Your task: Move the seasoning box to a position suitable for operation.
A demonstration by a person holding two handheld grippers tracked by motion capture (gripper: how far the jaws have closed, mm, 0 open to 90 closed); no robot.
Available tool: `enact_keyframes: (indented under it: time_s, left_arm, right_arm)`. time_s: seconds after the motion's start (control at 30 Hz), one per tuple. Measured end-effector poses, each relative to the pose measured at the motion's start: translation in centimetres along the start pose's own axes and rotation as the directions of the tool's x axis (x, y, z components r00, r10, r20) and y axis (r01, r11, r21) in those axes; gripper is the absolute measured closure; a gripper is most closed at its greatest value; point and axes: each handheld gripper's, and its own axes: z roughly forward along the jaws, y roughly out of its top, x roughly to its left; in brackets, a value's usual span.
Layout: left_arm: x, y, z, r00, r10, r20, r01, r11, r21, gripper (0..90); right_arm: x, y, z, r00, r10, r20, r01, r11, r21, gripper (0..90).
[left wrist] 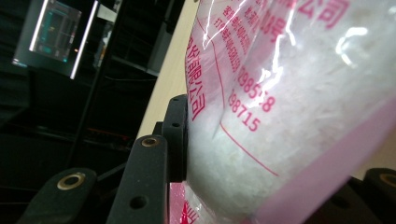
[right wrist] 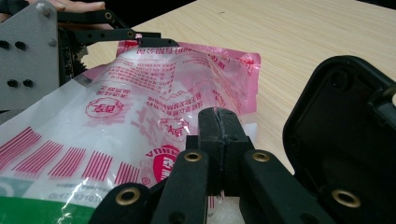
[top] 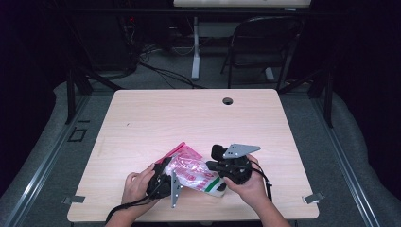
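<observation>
I hold the bag (top: 191, 171) low in the frame's centre on the surface (top: 198, 118): left claw (top: 163, 182) clamped on its side, right claw (right wrist: 218, 122) pinched together on its edge; next, I'd pull it open gently

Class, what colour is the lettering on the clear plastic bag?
Pink-red lettering, clearest in the right gripper view.

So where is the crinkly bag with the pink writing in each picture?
High view: the bag lies near the table's front edge, between the two grippers.
Left gripper view: it covers the right side, against the left gripper's jaw.
Right gripper view: it spreads across the left and middle.
Shared landmark: the pale wooden table.
</observation>
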Motion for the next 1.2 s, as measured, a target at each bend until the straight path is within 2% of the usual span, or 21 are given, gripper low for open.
enact_keyframes:
  time_s: [0.13,0.17,0.43,0.53,0.7,0.77,1.03,1.2]
  left_arm:
    - [-0.2,-0.2,0.2,0.9990,-0.036,0.026,0.036,0.9993,-0.005,67.0]
    - [-0.1,-0.2,0.2,0.9992,-0.030,0.027,0.030,0.9995,-0.001,67.0]
    - [-0.5,-0.4,0.6,0.9955,-0.068,0.065,0.068,0.9977,0.000,67.1]
    - [-0.5,-0.5,0.8,0.9925,-0.088,0.086,0.088,0.9961,0.004,67.1]
    - [-0.8,-0.7,1.0,0.9820,-0.141,0.125,0.142,0.9898,-0.002,67.2]
    - [-0.7,-0.8,1.1,0.9821,-0.137,0.129,0.138,0.9904,0.000,67.2]
    - [-0.7,-0.9,1.3,0.9719,-0.159,0.174,0.159,0.9873,0.015,67.2]
    - [-0.7,-1.0,1.4,0.9687,-0.168,0.182,0.169,0.9855,0.010,67.3]
  right_arm:
    - [-0.1,0.0,0.1,1.0000,0.003,-0.003,-0.003,1.000,0.003,90.0]
    - [-0.1,0.0,0.1,1.0000,0.002,-0.003,-0.002,1.000,0.003,90.0]
    - [-0.1,0.1,0.3,1.0000,0.006,-0.005,-0.006,1.000,0.005,90.0]
    - [-0.1,0.0,0.4,1.0000,0.005,-0.006,-0.005,1.000,0.008,90.0]
    - [-0.1,0.0,0.5,1.0000,0.001,-0.006,-0.001,1.000,0.015,90.0]
    - [-0.1,0.0,0.6,1.0000,0.001,-0.007,-0.001,1.000,0.016,90.0]
    - [-0.1,0.0,0.7,1.0000,0.003,-0.006,-0.003,1.000,0.021,90.0]
    - [-0.1,0.0,0.7,1.0000,0.004,-0.006,-0.004,1.000,0.026,90.0]
